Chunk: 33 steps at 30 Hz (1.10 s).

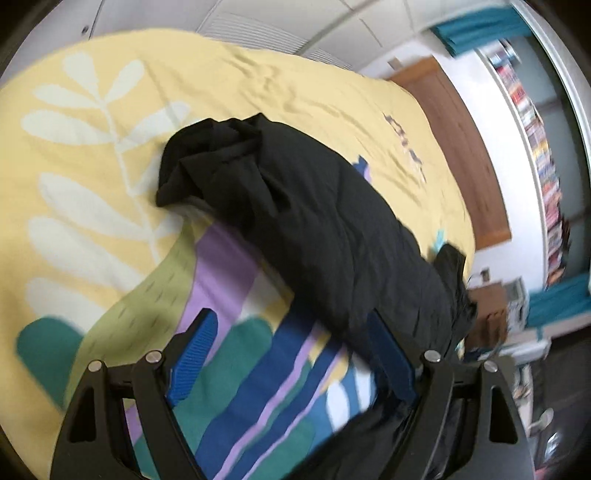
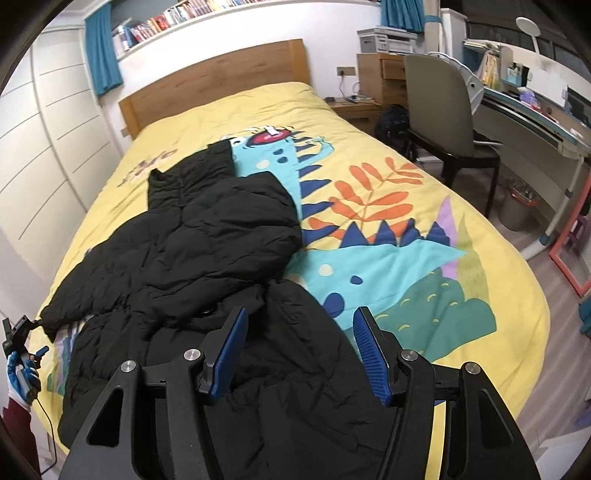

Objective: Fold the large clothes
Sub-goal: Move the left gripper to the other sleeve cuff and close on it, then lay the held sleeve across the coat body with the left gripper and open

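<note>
A black puffer jacket (image 2: 207,240) lies crumpled on the yellow patterned bedspread (image 2: 388,229), with one sleeve stretched to the bed's left edge. My right gripper (image 2: 300,325) is open just above the jacket's near part. My left gripper (image 1: 291,325) is open and tilted, held over the bedspread (image 1: 92,166) beside the jacket's sleeve (image 1: 295,206); its right finger (image 1: 388,354) lies against the black fabric. In the right wrist view the left gripper (image 2: 18,332) is at the far left edge next to the sleeve end, in a blue-gloved hand.
A wooden headboard (image 2: 218,81) stands at the far end of the bed. White wardrobe doors (image 2: 40,147) run along the left. A chair (image 2: 443,114), desk (image 2: 535,118) and bin (image 2: 517,203) stand to the right. A bookshelf (image 2: 177,18) hangs above.
</note>
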Tool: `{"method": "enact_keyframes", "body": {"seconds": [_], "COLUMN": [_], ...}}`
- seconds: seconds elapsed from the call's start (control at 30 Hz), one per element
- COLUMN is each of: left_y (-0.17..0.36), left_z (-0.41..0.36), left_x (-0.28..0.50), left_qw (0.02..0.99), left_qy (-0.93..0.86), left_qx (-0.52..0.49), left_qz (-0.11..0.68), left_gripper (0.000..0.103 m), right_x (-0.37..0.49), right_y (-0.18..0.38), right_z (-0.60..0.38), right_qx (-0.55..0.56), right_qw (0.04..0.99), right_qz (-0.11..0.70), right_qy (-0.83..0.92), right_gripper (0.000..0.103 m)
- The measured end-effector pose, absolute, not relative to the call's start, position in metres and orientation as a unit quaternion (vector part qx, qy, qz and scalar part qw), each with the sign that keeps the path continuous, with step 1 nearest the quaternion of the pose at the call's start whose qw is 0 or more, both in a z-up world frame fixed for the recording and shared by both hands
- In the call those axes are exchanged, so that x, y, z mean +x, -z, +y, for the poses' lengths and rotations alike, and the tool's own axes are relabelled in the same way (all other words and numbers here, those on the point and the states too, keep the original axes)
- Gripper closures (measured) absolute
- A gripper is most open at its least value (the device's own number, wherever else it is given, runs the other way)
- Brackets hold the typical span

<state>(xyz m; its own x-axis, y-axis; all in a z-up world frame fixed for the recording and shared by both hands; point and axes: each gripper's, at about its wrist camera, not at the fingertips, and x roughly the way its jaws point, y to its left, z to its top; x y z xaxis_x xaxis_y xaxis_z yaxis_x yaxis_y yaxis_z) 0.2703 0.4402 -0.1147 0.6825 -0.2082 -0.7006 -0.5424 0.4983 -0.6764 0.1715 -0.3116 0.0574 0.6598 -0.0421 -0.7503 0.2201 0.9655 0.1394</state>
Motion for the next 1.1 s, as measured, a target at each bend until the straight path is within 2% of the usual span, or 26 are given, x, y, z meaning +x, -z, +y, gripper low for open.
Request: {"method": "enact_keyframes", "body": {"seconds": [0.27,0.43,0.6,0.63,0.7,0.77,0.9,1.1], "left_y": [0.154,0.172,0.176,0.177,0.176,0.171,0.149,0.104], "left_z": [0.465,0.475,0.475,0.476,0.477,0.478,0.468,0.448], "left_x": [0.303,0.306,0.316,0.317,0.32,0.323,0.33,0.339], "left_qw": [0.719,0.688,0.684,0.683,0.682,0.686,0.718,0.767], "left_qy": [-0.113,-0.116,-0.109,-0.108,-0.106,-0.107,-0.12,-0.119], "left_qx": [-0.588,-0.644,-0.65,-0.651,-0.654,-0.65,-0.601,-0.531], "left_qz": [0.352,0.315,0.313,0.313,0.31,0.31,0.329,0.339], "left_gripper": [0.02,0.025,0.061,0.064,0.077,0.086,0.092,0.094], "right_x": [0.178,0.176,0.171,0.169,0.167,0.164,0.157,0.145], "right_y": [-0.056,-0.056,-0.057,-0.057,-0.056,-0.056,-0.059,-0.059], "right_z": [-0.323,-0.33,-0.338,-0.34,-0.343,-0.345,-0.351,-0.366], "right_qx": [0.102,0.099,0.102,0.104,0.107,0.107,0.106,0.13], "right_qw": [0.898,0.895,0.895,0.895,0.895,0.895,0.896,0.898], "right_qz": [0.416,0.42,0.416,0.416,0.416,0.416,0.41,0.396], "right_qy": [0.1,0.113,0.122,0.123,0.125,0.126,0.131,0.139], "right_gripper": [0.044,0.044,0.044,0.044,0.044,0.044,0.044,0.044]}}
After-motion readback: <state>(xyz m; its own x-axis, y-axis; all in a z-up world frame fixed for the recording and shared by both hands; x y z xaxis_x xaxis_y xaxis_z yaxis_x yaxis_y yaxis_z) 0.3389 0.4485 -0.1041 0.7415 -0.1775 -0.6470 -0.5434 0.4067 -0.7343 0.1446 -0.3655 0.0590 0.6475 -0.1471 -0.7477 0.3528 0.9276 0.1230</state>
